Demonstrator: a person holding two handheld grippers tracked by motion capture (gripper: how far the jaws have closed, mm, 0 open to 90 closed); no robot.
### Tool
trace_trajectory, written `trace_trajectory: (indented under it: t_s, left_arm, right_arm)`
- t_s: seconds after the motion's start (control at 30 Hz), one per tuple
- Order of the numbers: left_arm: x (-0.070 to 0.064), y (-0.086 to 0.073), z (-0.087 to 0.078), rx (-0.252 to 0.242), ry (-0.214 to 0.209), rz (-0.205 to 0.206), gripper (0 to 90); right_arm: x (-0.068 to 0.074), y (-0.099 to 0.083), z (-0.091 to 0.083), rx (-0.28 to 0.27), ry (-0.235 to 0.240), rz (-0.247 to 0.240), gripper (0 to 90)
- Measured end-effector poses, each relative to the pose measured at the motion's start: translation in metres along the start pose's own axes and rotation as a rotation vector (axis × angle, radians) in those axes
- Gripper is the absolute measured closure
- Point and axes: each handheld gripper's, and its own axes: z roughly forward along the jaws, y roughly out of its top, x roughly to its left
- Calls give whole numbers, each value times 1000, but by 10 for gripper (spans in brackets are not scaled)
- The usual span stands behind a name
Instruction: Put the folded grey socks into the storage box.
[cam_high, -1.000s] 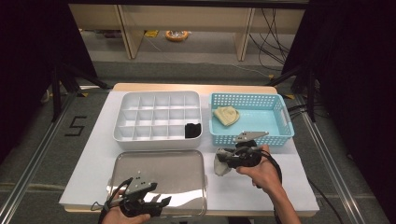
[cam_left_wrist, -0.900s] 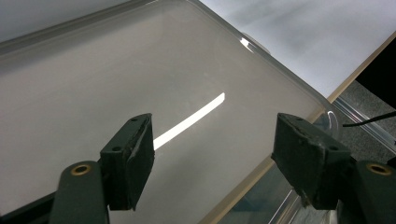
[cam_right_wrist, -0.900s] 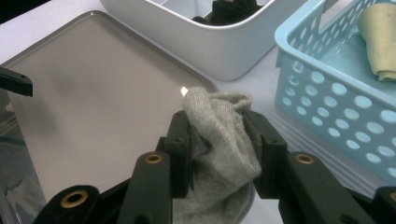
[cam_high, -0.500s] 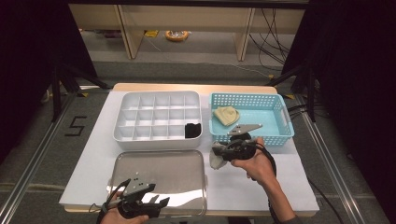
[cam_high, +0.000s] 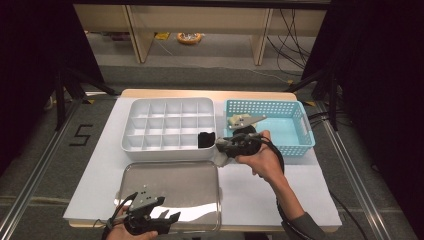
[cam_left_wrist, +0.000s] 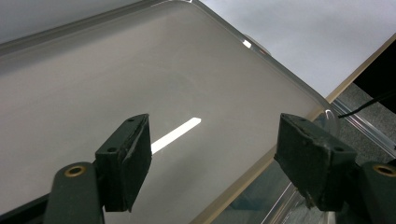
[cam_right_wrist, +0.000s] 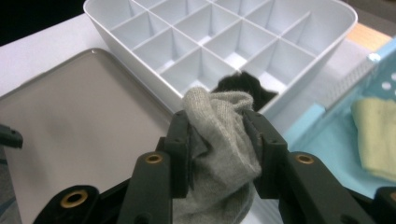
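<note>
The right gripper (cam_right_wrist: 217, 140) has its jaws closed on a grey sock (cam_right_wrist: 219, 154), which is bunched between them and hangs a little below. In the high view this gripper (cam_high: 223, 145) is just at the near right corner of the white divided tray (cam_high: 170, 125), between that tray and the blue basket (cam_high: 280, 127) on the right. The compartment at the near right corner already holds a dark sock (cam_right_wrist: 243, 86), so the grey one should probably go in an empty cell beside it. To do this well, I think the hand must lift the sock above the tray wall, bring it over one cell, and lower it so that the hanging part folds inside and does not lie across a divider. A yellowish sock (cam_right_wrist: 376, 135) lies in the basket. The left gripper (cam_left_wrist: 215, 163) has its jaws wide apart and holds nothing; it hangs over the near edge of the metal tray (cam_high: 170, 185), near the person, well apart from the work.
</note>
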Motion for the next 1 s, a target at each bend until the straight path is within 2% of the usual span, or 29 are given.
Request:
trace_trajectory:
  t_s: [0.07,0.1,0.23,0.27,0.3,0.33,0.37,0.43,0.47,0.53,0.57,0.73,0.8,0.83,0.87,0.9,0.97,1.0]
  left_arm:
    - [0,0,-1,0,6,2,259]
    - [0,0,-1,3,11,5,259]
    - [1,0,-2,11,4,19,259]
    - [1,0,-2,14,2,20,259]
    - [1,0,-3,25,-4,21,259]
    - [0,-1,-2,4,7,9,259]
    - [0,-1,-2,7,7,13,259]
    - [0,-1,-3,5,0,8,259]
    - [0,-1,-3,3,0,6,260]
    - [1,-1,-4,4,-1,17,260]
    - [1,-2,-4,1,3,17,260]
    - [1,-2,-4,10,-4,28,260]
    - [1,-2,-5,25,-9,35,261]
    - [1,-2,-4,21,-13,26,261]
    - [1,-2,-5,25,-12,36,261]
    - [1,-2,-4,21,-8,41,261]
    - [0,-2,-5,22,-6,43,261]
    - [-1,-2,-4,3,-6,26,261]
  right_arm:
    - [1,8,2,3,2,-24,658]
    - [2,11,3,4,5,-17,658]
    - [6,27,13,7,10,-49,658]
    - [8,29,15,15,2,-28,657]
    - [9,32,18,12,7,-39,658]
    - [9,36,21,18,13,-61,657]
    - [11,38,25,18,7,-42,658]
    - [12,42,30,32,7,-55,658]
    - [14,45,32,42,8,-32,658]
    - [14,49,37,48,8,-47,657]
    - [13,51,41,45,7,-79,657]
    - [12,63,50,63,5,-75,657]
    - [12,69,56,59,-3,-89,655]
    - [13,71,59,55,2,-66,655]
    - [13,74,60,74,3,-66,654]
    - [12,77,64,73,-11,-83,654]
    - [11,80,71,79,-12,-84,654]
    - [13,81,76,82,-18,-47,654]
